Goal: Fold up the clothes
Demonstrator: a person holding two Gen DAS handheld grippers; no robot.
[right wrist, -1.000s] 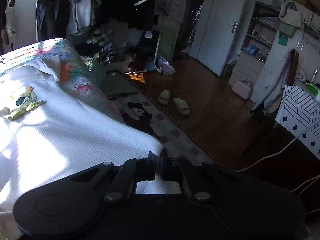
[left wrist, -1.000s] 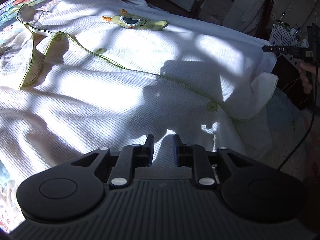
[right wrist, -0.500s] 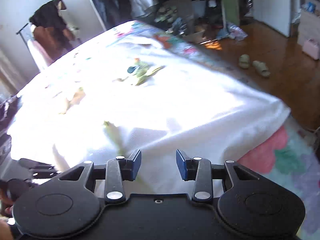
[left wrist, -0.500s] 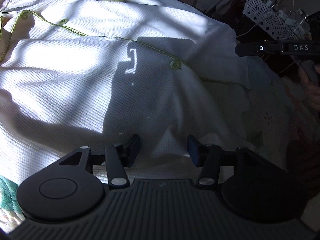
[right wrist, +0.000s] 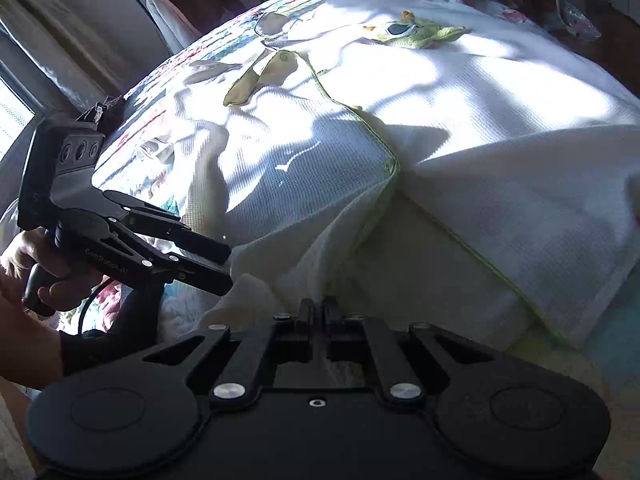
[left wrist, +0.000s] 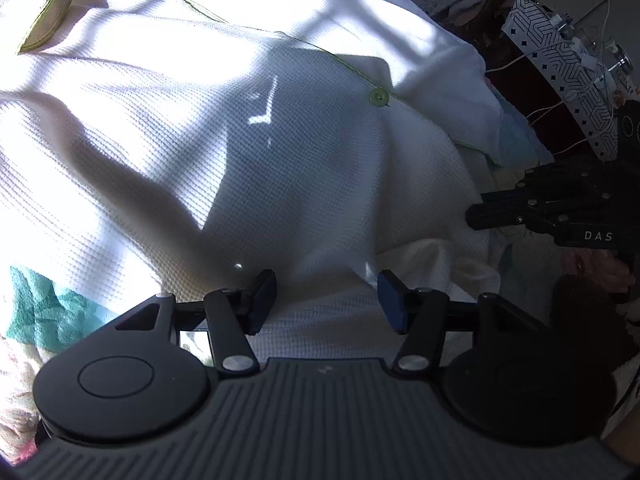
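Observation:
A white waffle-knit garment (left wrist: 224,128) with green piping and green buttons (left wrist: 378,97) lies spread on the bed; it also shows in the right wrist view (right wrist: 460,128), with a green frog patch (right wrist: 416,32) at the far end. My left gripper (left wrist: 326,300) is open, its blue pads either side of the garment's near hem. It shows from the side in the right wrist view (right wrist: 216,264). My right gripper (right wrist: 318,308) is shut on the hem of the garment beside the green-piped edge. It shows at the right of the left wrist view (left wrist: 480,212).
A colourful patterned bedspread (left wrist: 44,312) lies under the garment. A patterned box with cables (left wrist: 568,64) stands beyond the bed's right edge. A window and a clothes rack (right wrist: 160,4) are at the far left.
My right gripper has closed on the hem near the piped edge. My left gripper has moved closer to the near hem and stays open. Both grippers are now close together.

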